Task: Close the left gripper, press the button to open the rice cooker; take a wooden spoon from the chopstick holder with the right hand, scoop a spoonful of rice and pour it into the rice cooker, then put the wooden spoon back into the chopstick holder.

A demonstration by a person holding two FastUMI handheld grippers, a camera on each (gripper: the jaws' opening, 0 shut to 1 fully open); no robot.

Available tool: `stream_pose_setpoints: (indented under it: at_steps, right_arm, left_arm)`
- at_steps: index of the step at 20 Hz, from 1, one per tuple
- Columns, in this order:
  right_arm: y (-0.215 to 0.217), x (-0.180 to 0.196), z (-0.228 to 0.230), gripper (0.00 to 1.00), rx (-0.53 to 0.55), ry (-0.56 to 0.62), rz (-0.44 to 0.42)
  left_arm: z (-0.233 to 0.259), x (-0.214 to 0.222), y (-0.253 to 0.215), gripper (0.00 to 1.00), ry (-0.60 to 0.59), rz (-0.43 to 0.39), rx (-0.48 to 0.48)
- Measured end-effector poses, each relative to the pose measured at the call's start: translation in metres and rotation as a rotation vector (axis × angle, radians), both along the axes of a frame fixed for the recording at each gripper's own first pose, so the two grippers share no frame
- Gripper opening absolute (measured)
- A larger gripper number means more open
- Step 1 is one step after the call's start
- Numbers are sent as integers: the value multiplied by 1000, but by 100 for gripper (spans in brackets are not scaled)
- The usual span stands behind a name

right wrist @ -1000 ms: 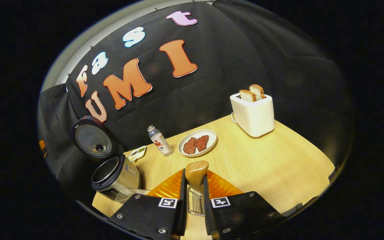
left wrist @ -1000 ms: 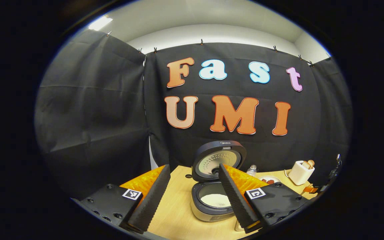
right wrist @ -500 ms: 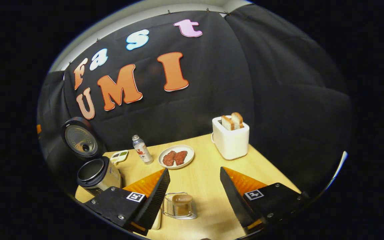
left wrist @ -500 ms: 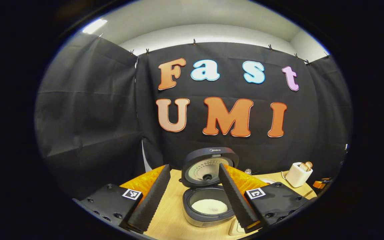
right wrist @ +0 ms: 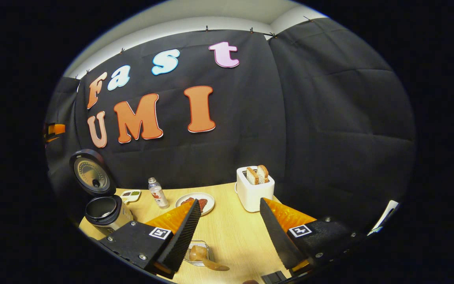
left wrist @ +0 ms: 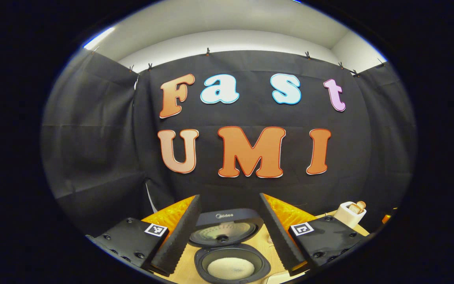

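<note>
The wooden spoon [right wrist: 205, 258] stands in the wire chopstick holder [right wrist: 195, 257] at the near edge of the desk [right wrist: 235, 232], its bowl end up and its handle tilted out toward the right over the holder's rim. In the right gripper view it lies low between the two fingers of the right tongs [right wrist: 230, 232], closer to the left finger, touching neither. These tongs are spread wide and carry nothing.

Farther left on the desk, the rice cooker [right wrist: 106, 213] stands with its lid [right wrist: 91, 173] swung up and back. Between the cooker and the spoon are a small dish [right wrist: 130, 195] with dark and green contents, a little bottle [right wrist: 157, 193] and a plate of reddish-brown slices [right wrist: 203, 202], partly hidden by the left finger. A white toaster [right wrist: 253, 191] with two slices of bread sticking out of it stands just beyond the right finger's tip.

In the left gripper view the rice cooker [left wrist: 233, 264] sits directly below and between the fingers of the left tongs [left wrist: 227, 227], its inner pot holding a mound of white rice [left wrist: 231, 268]. The raised lid [left wrist: 227, 228] fills the gap between the two fingers. The left tongs are also spread apart and empty, well above the cooker. The toaster [left wrist: 349, 215] peeks up at the far right behind the right finger's mount.
</note>
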State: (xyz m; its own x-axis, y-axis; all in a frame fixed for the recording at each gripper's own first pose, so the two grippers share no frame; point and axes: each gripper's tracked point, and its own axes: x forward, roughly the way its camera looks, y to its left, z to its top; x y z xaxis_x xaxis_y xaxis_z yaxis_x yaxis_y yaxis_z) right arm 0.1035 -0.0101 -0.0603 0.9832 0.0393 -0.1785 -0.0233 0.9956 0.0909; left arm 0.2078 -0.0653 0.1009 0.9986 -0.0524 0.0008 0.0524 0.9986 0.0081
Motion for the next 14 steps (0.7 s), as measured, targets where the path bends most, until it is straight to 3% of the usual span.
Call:
stream_pose_setpoints:
  at_steps: [7,12,13,14]
  right_arm:
    - [-12,-4,-1,93,8,17,-47]
    - [-19,-6,3,93,15,18,-87]
    - [-21,-7,4,93,13,19,-93]
    - [-22,-8,5,93,13,19,-99]
  left_arm:
    - [2,76,-16,94,29,-11,33]
    - [-38,123,-5,94,115,29,28]
    - [-47,131,0,100,134,40,32]
    - [-58,136,4,94,158,48,36]
